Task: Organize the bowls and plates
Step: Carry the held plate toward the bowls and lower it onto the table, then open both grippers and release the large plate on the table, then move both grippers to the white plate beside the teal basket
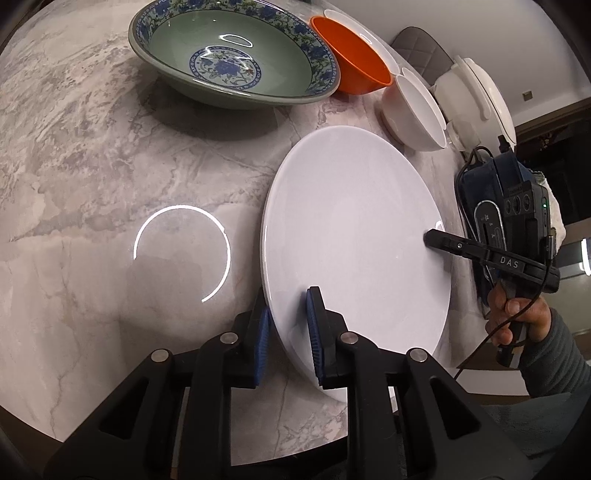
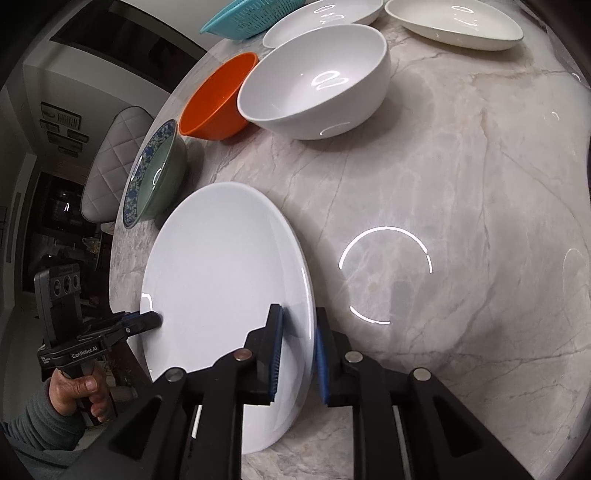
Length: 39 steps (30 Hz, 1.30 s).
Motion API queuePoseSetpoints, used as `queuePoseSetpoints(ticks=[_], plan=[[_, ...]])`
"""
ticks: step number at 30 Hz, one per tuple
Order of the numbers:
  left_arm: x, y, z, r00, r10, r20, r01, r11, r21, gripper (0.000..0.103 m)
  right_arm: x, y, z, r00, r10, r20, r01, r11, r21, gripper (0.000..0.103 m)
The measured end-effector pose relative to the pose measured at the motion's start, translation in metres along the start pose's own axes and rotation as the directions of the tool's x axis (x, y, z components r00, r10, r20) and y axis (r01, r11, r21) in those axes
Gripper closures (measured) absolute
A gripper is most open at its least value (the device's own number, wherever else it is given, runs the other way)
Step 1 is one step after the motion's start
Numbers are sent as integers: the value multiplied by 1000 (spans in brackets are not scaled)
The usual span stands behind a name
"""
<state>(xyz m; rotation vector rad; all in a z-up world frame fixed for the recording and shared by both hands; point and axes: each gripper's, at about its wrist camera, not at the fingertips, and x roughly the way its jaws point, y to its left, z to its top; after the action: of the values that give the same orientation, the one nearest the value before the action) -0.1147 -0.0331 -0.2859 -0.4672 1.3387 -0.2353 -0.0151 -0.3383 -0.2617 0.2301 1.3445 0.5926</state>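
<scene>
I have the white plate point(image 1: 354, 236) gripped at opposite edges: my left gripper point(image 1: 290, 343) has its blue pads on either side of the near rim, and my right gripper point(image 2: 297, 354) does the same on the other side, so both are narrowed onto the plate. The plate sits over the marble table point(image 1: 92, 155), near its edge; I cannot tell whether it is lifted clear or touching the surface.

By my judgement the sorting is at an early stage. The green patterned bowl point(image 1: 232, 55), the orange bowl point(image 1: 351, 55) and the white bowl point(image 2: 317, 81) stand separately, none nested. Two more white plates point(image 2: 325, 18) point(image 2: 458, 24) lie apart at the far side, so nothing is stacked yet.

A teal colander point(image 2: 240, 18) is cut off at the top of the right wrist view. In the left wrist view a white lidded dish point(image 1: 476, 96) is distorted at the fringe, and I cannot make out what it holds. The plate's underside is hidden.
</scene>
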Motion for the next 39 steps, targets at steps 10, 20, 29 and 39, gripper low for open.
queuePoseSetpoints(ticks=[10, 20, 29, 39], plan=[[-48, 18, 2, 998, -8, 69, 7, 1000, 17, 23, -11, 15, -11, 990, -115, 80, 120, 990, -67, 64], [-134, 73, 32, 977, -58, 208, 77, 993, -85, 0, -82, 13, -39, 956, -117, 270, 45, 965, 260, 5], [-173, 86, 144, 964, -46, 262, 46, 999, 9, 0, -129, 76, 6, 903, 31, 428, -137, 966, 220, 0], [-146, 28, 322, 986, -39, 165, 23, 995, 99, 1, -192, 19, 180, 866, 168, 472, -245, 964, 107, 0]])
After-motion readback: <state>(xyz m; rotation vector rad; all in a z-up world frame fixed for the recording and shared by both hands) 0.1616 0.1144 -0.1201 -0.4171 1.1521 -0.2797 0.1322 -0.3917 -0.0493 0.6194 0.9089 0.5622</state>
